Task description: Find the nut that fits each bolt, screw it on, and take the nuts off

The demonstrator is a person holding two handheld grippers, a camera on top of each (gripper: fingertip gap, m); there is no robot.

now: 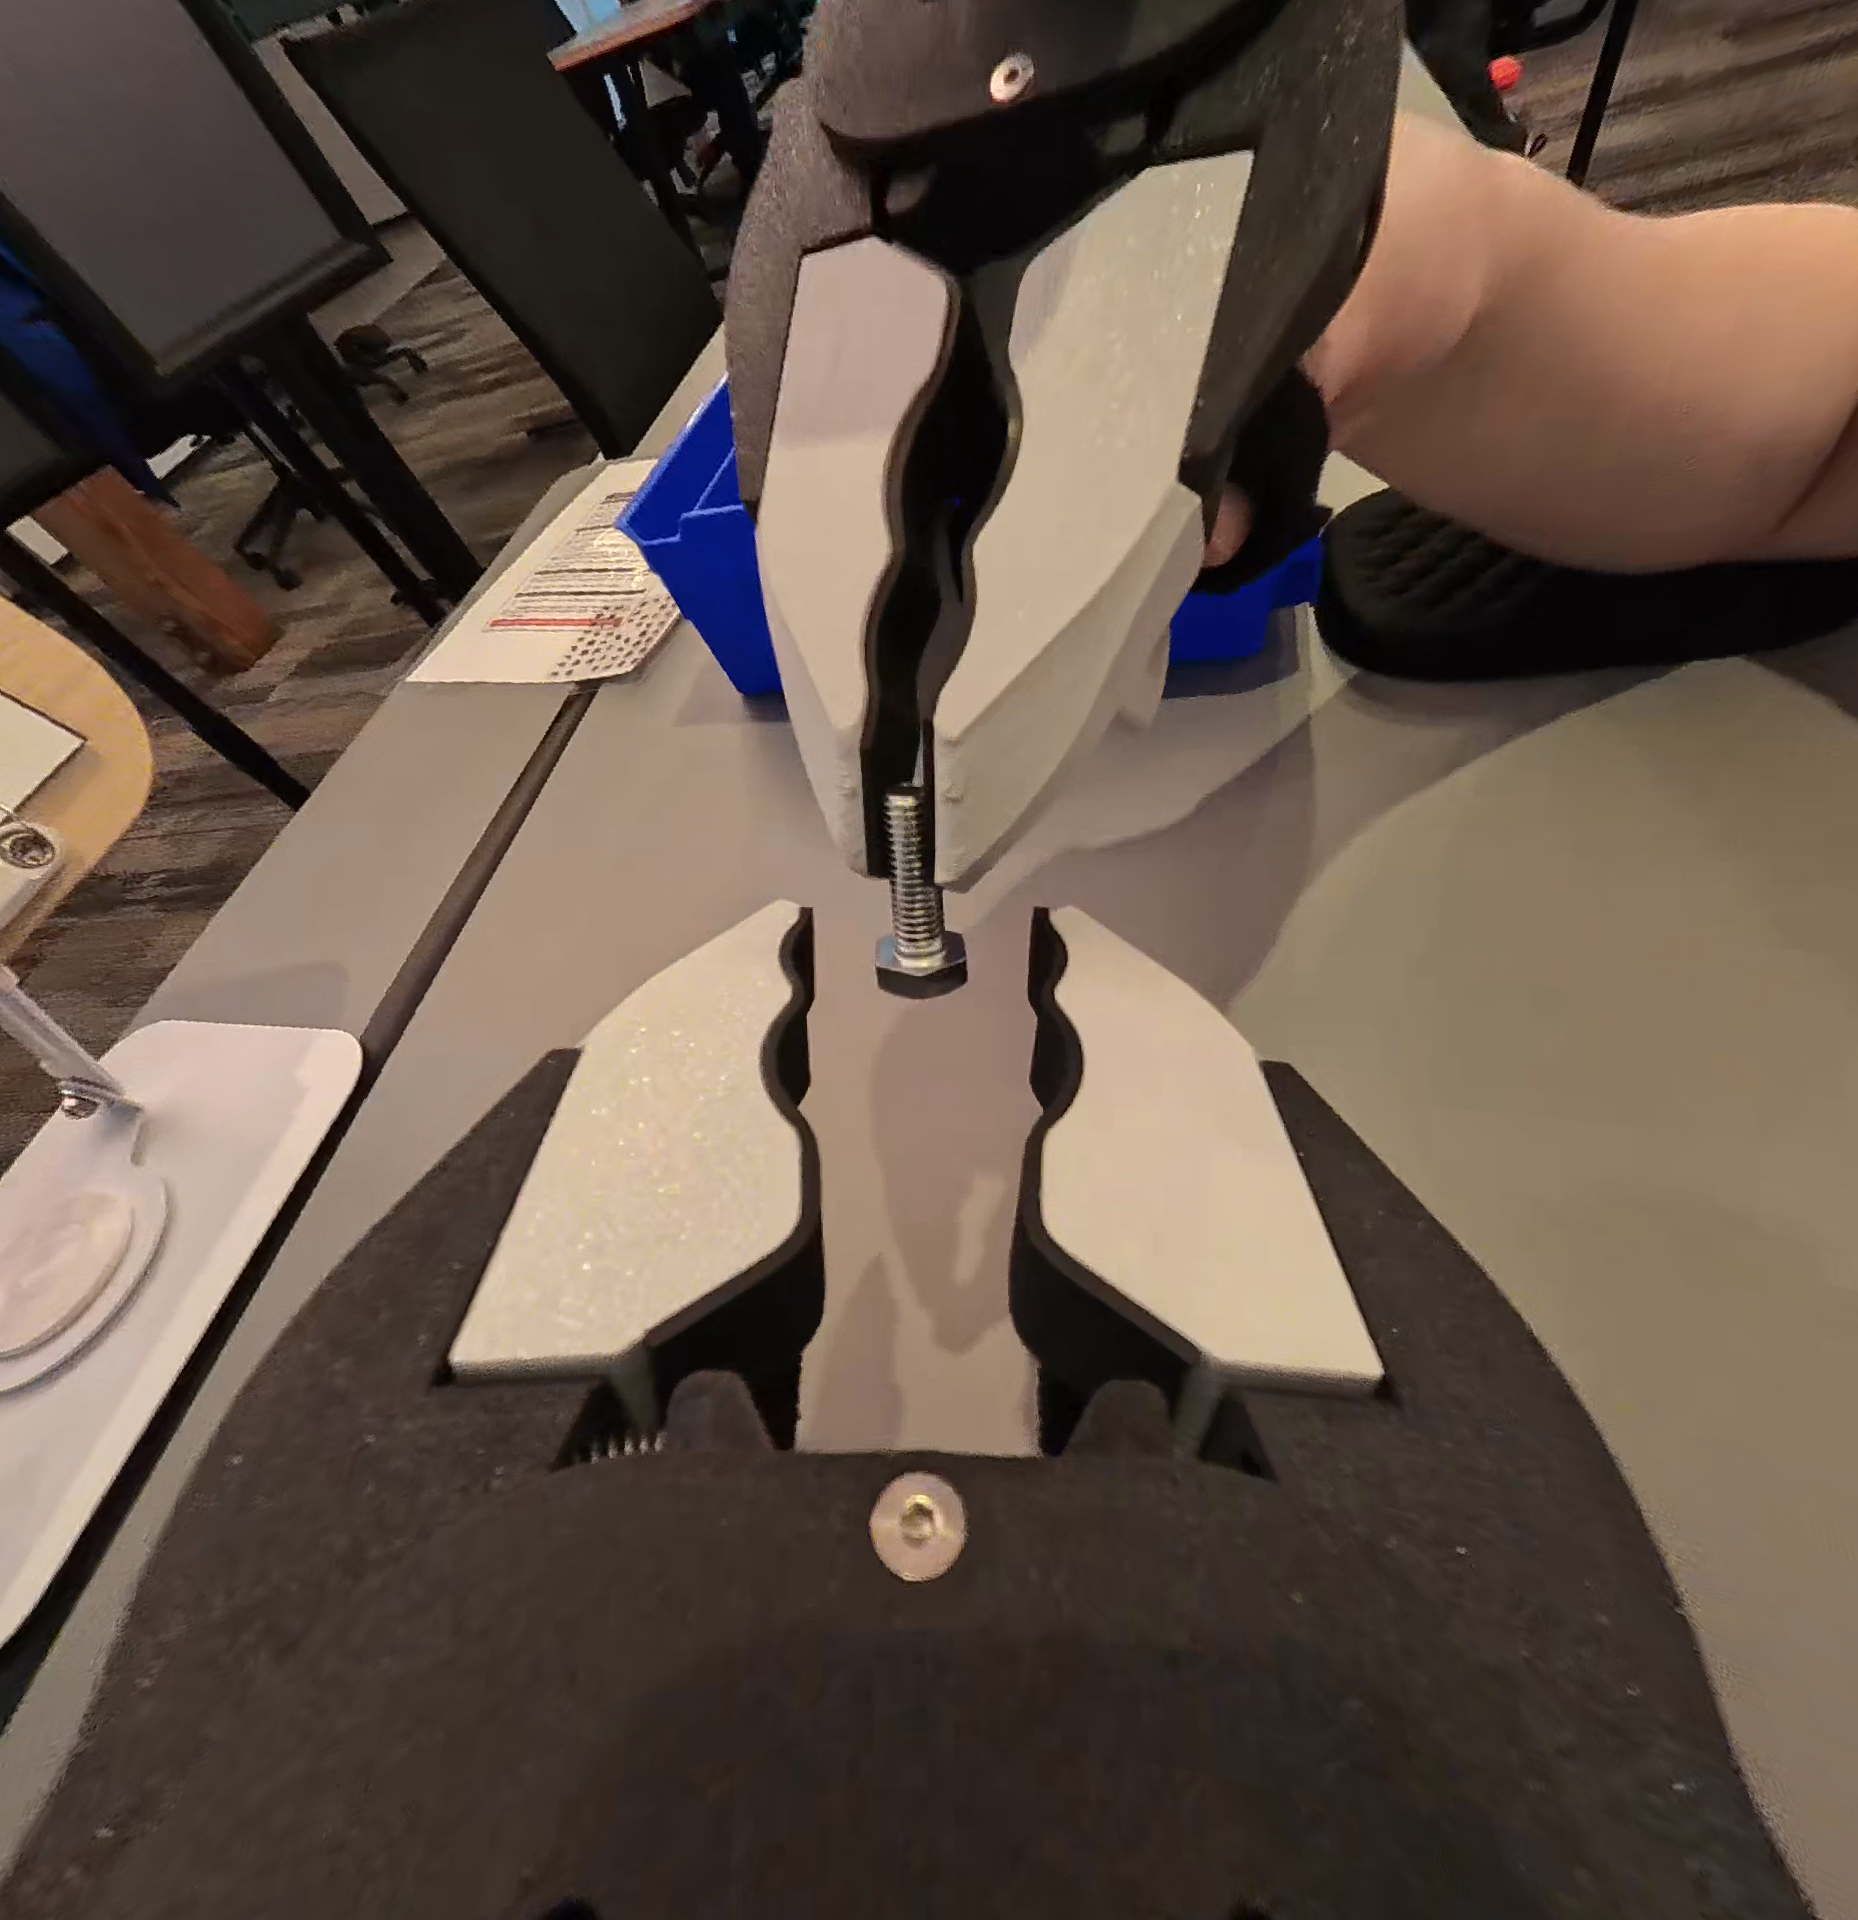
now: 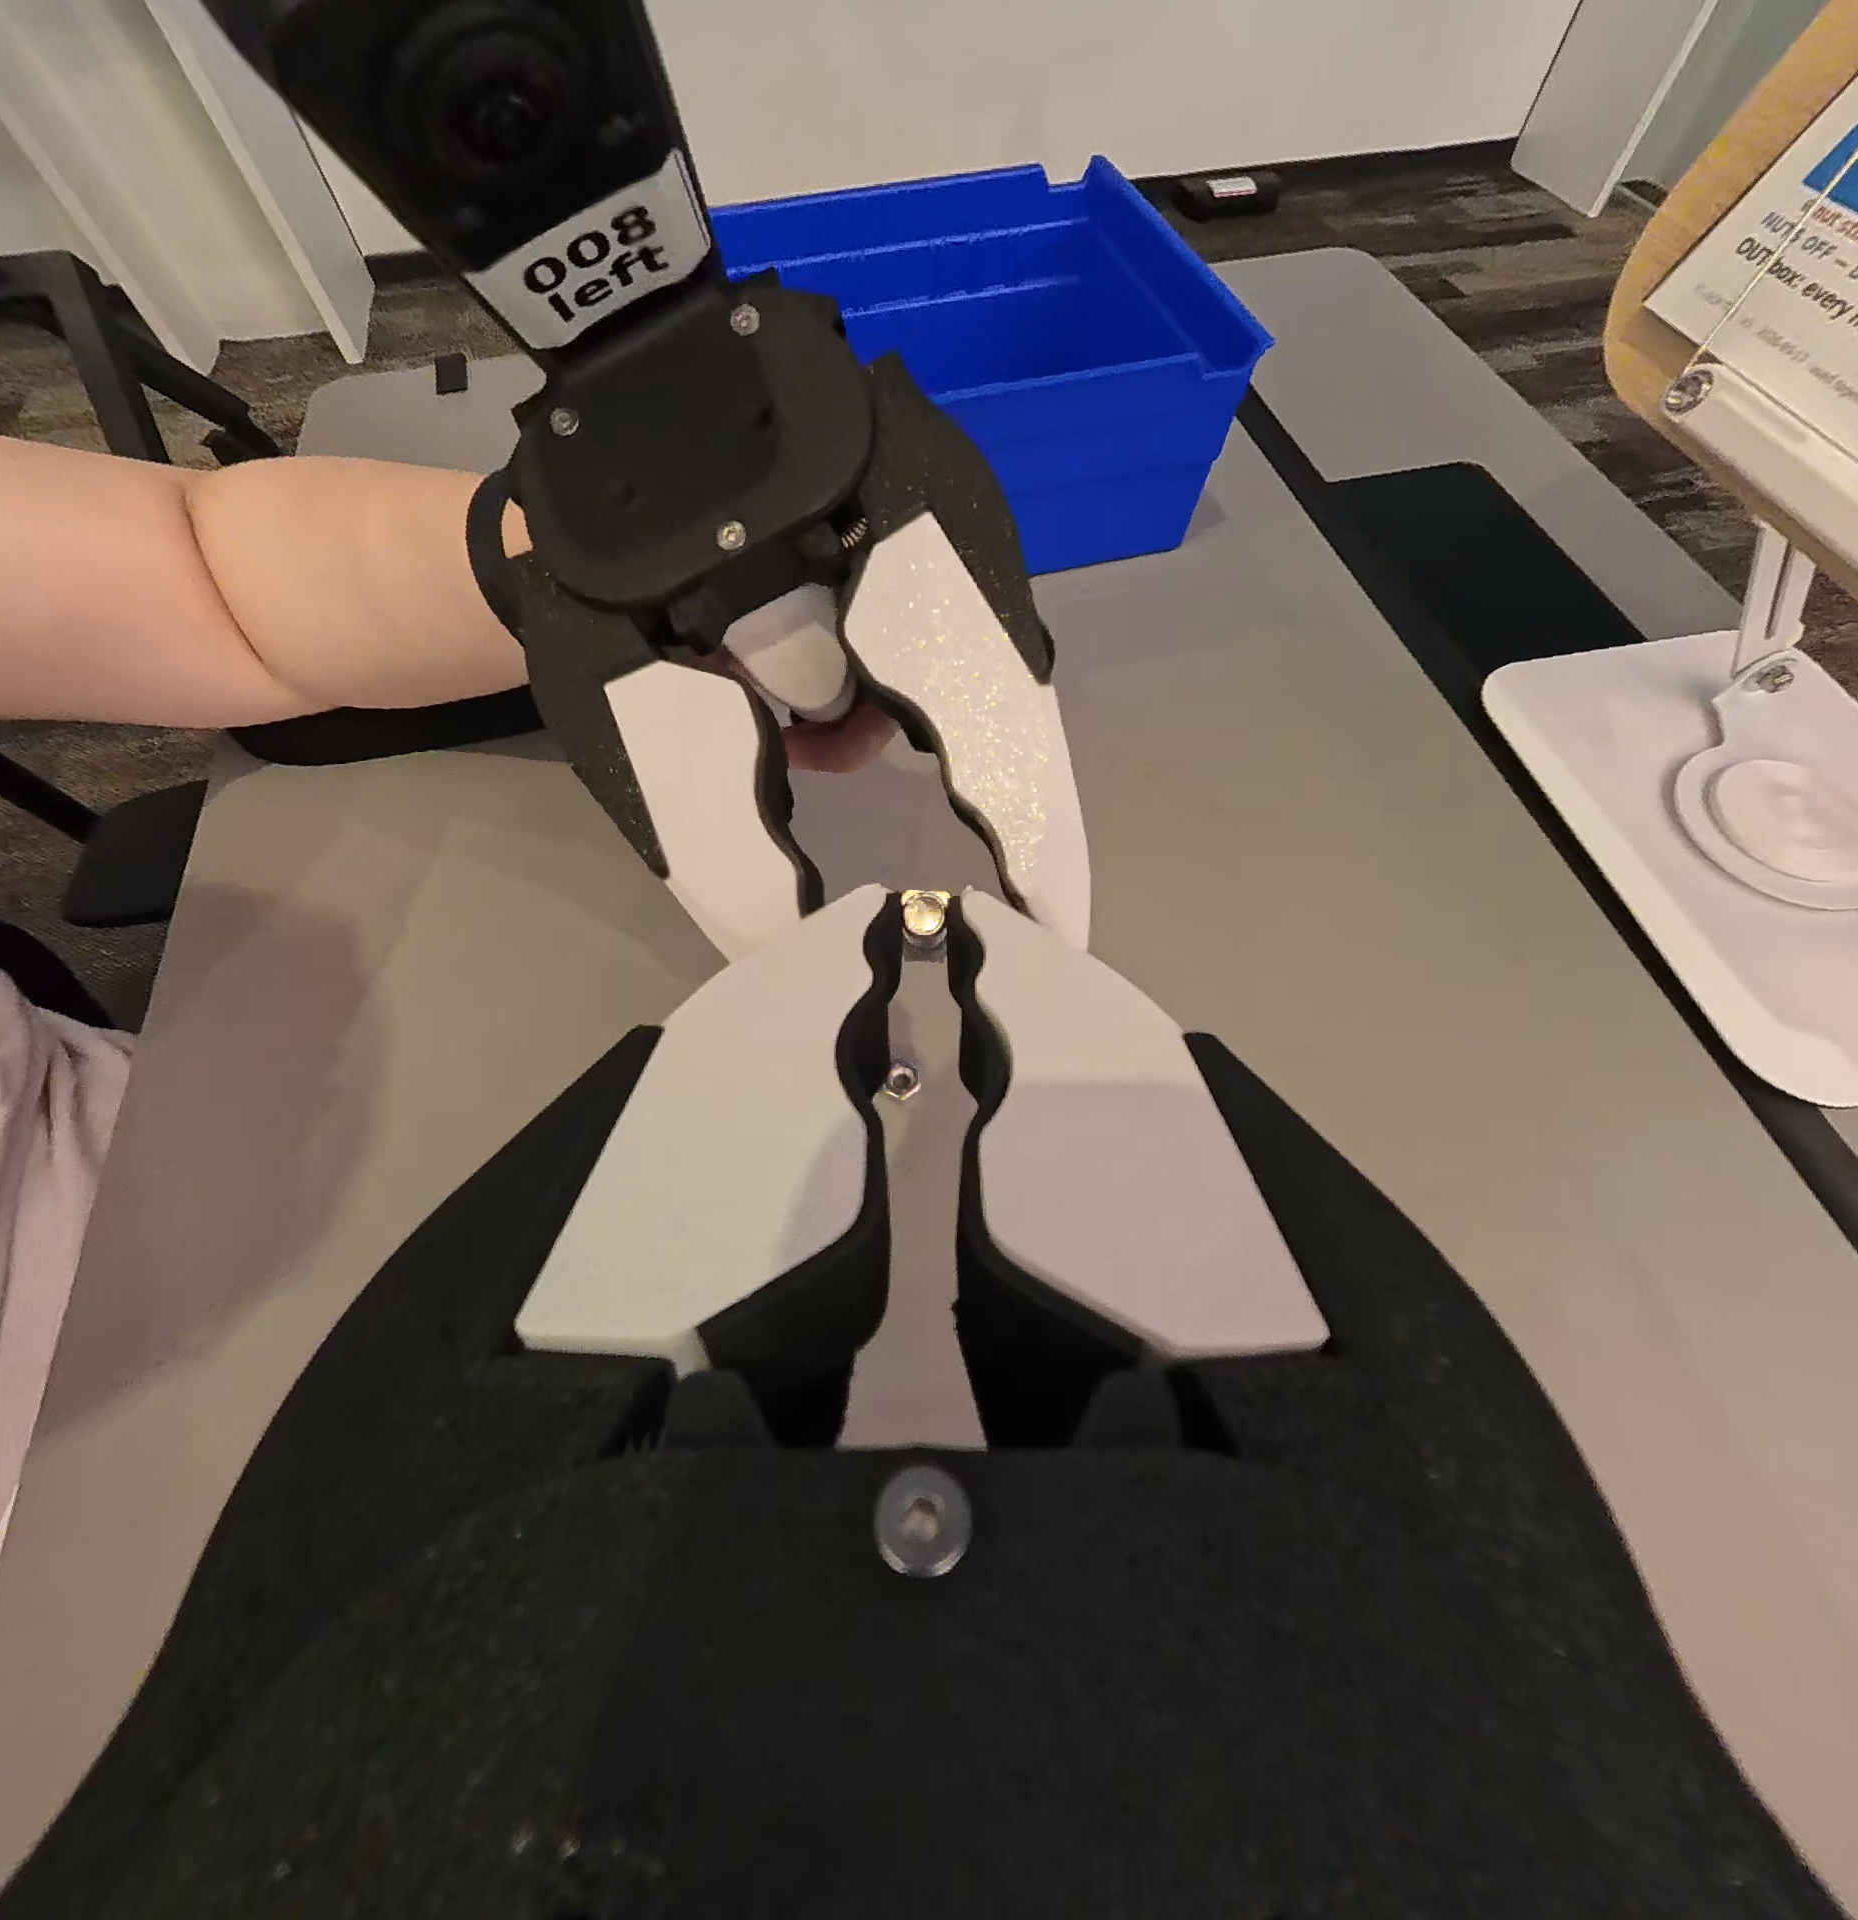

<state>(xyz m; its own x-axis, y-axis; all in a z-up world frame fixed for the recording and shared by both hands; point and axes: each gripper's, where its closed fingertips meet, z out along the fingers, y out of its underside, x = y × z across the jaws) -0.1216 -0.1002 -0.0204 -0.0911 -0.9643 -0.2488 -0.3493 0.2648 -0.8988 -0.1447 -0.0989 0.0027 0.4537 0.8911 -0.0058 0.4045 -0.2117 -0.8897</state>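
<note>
My right gripper (image 2: 923,914) is shut on the threaded shank of a silver bolt (image 2: 923,920). In the left wrist view the right gripper (image 1: 909,862) comes in from the top, with the bolt (image 1: 909,904) sticking out of its tips and the hex end (image 1: 920,961) toward me. My left gripper (image 1: 920,920) is open, and the hex end sits between its fingertips without touching them. In the right wrist view the left gripper (image 2: 894,873) faces mine with its jaws spread. A small silver nut (image 2: 897,1081) lies on the grey table (image 2: 1320,935), seen through the gap between my right fingers.
A blue divided bin (image 2: 1060,343) stands at the table's far end, also shown behind the right gripper (image 1: 696,561). A white stand base (image 2: 1683,779) holding a sign board sits at the right edge (image 1: 177,1143). A printed sheet (image 1: 572,592) lies beside the bin. A person's forearm (image 1: 1579,364) rests on a black pad.
</note>
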